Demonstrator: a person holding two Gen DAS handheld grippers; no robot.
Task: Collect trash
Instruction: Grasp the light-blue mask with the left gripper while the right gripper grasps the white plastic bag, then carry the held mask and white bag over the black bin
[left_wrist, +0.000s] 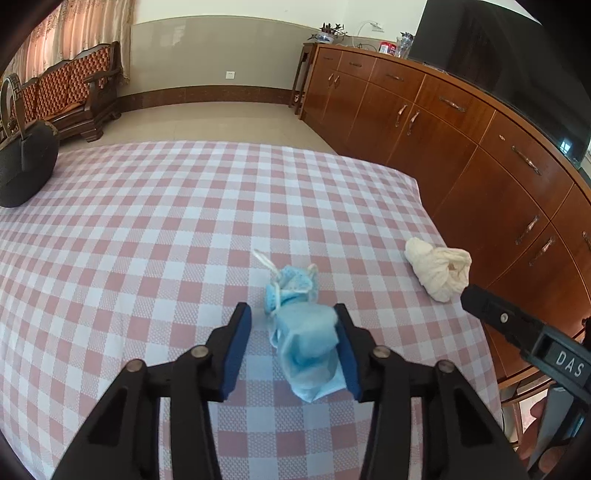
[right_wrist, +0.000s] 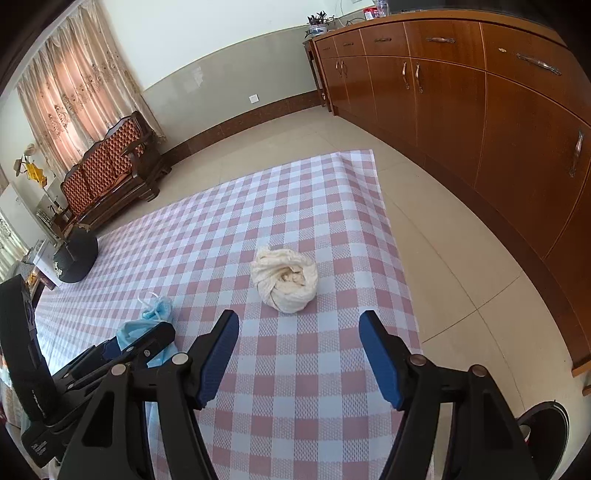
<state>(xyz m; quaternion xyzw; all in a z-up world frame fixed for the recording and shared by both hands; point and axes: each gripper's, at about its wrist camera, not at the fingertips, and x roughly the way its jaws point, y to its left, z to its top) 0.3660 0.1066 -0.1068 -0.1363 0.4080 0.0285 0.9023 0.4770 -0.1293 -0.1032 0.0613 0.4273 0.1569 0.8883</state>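
The checked table (right_wrist: 303, 206) carried both scraps. The cream wad (right_wrist: 284, 278) sat straight ahead of the right gripper (right_wrist: 299, 356), jaws spread, nothing between them. The left gripper (left_wrist: 293, 349) straddled the crumpled blue mask (left_wrist: 308, 347), its long axis along the fingers, only one pad touching.

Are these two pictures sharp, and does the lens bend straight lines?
Left wrist view: sharp, soft daylight, faint shadows; the wooden cabinet curves strongly and the corners are black. Right wrist view: also sharp; the checked tablecloth lines fan out, and the curtain glows from backlight.
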